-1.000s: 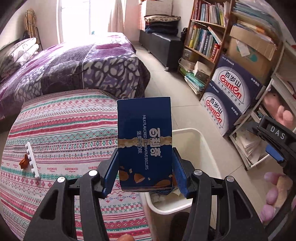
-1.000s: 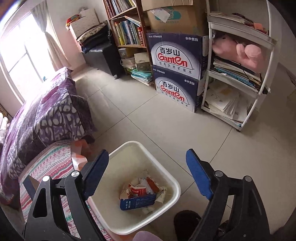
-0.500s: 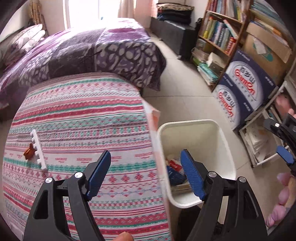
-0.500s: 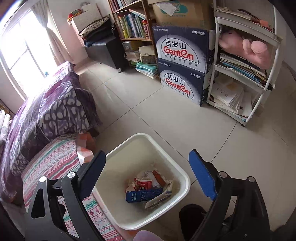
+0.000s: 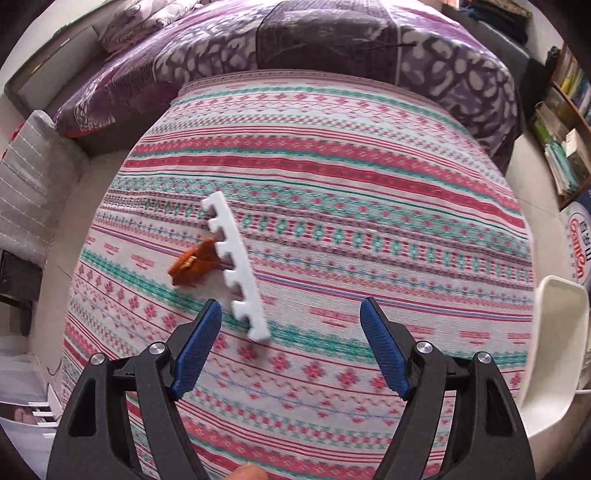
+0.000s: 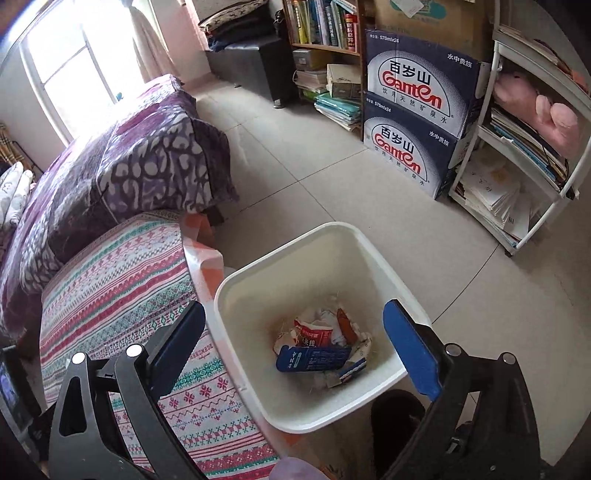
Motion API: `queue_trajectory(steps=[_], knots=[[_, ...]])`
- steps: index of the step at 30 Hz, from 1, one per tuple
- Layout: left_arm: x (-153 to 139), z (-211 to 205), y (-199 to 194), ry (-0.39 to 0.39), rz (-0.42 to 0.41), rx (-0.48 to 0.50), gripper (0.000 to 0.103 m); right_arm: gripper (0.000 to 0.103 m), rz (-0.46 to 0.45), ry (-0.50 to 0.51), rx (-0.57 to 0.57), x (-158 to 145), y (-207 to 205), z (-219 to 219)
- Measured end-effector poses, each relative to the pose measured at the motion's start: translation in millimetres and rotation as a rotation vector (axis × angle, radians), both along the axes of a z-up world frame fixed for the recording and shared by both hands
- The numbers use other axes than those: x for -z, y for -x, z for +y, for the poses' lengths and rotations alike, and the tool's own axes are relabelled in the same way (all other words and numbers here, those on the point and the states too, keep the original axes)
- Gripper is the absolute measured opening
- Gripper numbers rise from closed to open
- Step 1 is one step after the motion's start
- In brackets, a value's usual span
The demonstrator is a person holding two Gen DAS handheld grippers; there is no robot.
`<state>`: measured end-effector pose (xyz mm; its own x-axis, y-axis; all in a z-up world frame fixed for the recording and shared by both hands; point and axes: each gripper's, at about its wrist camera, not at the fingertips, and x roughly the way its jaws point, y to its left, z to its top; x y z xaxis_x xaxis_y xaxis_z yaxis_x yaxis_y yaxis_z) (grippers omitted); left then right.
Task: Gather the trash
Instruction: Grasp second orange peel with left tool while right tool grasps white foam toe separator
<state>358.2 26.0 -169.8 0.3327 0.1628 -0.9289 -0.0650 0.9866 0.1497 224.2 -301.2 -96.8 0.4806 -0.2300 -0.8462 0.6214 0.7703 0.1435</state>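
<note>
A white toothed foam strip point(image 5: 236, 267) lies on the striped tablecloth point(image 5: 351, 206), with a crumpled orange wrapper point(image 5: 192, 264) against its left side. My left gripper point(image 5: 291, 347) hangs open over the cloth, empty, its left pad just below the strip's near end. The white trash bin point(image 6: 236, 284) stands on the floor beside the table; a blue biscuit box point(image 6: 314, 358) rests inside on crumpled wrappers. My right gripper point(image 6: 295, 339) hovers above the bin with nothing between its jaws, which are still opening. The bin's rim point(image 5: 554, 332) shows at the right of the left wrist view.
A bed with a purple patterned blanket point(image 6: 122, 166) lies beyond the table. Two blue water cartons point(image 6: 421, 122), a bookshelf point(image 6: 325, 26) and a white rack with papers point(image 6: 517, 173) line the far side of the tiled floor point(image 6: 332, 177).
My left gripper let go of the blue biscuit box, which now lies in the bin, then swung left over the table toward the foam strip. My right gripper opened wider and drifted over the bin.
</note>
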Motion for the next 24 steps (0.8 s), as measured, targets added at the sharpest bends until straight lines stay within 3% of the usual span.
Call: queue_trajectory(steps=[5,10,13,18,21,22,23,24], knots=[[21,53,-16,-0.064,0.095,0.095,0.076,0.093,0.024,-0.009,-0.06,6,-16,25],[41,97,-22,-0.03,0.154,0.145,0.075,0.093,0.047,0.012,-0.12,11,-32,55],[50,106,-24,-0.032,0.146,0.188,0.069,0.093,0.07,0.038,-0.16,18,-41,73],[50,106,-32,0.069,0.091,0.239,0.066,0.093,0.095,0.102,-0.263,33,-54,109],[52,102,-33,0.098,0.088,0.26,0.056,0.093,0.099,0.137,-0.349,42,-61,135],[51,105,-33,0.111,0.09,0.244,0.037,0.093,0.101,0.146,-0.376,45,-64,143],[48,110,-35,0.122,0.102,0.219,0.024,0.093,0.105,0.149,-0.402,48,-67,152],[46,117,-37,0.146,0.117,0.189,0.024,0.093,0.108,0.143,-0.434,53,-70,161]])
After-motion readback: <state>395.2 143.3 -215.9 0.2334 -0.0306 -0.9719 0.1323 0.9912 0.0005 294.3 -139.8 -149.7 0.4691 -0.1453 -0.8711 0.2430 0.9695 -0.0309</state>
